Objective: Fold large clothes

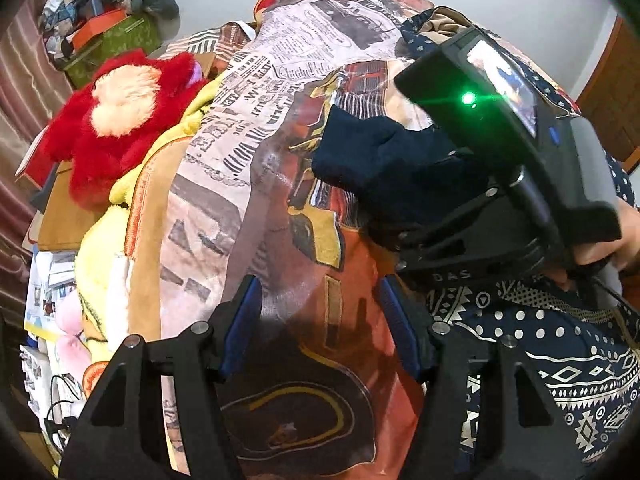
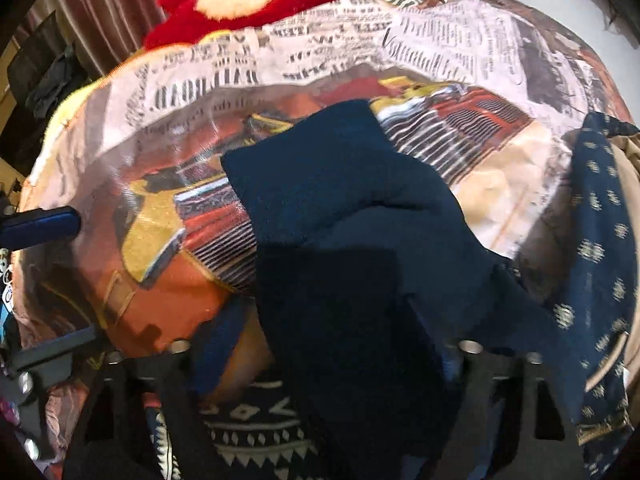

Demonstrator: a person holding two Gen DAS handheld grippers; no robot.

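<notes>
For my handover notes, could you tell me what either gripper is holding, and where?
The right gripper has the navy garment's near end between its jaws; the left gripper holds nothing.

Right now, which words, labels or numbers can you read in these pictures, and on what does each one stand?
"DAS" on the black body of the right gripper, as the left wrist view shows it.
Newspaper headlines and columns printed on the sheet: blurred and warped, not readable in either view.
Printed papers at the left edge: too small to read.
Small screen on the right gripper: a picture only, no text that can be read.
</notes>
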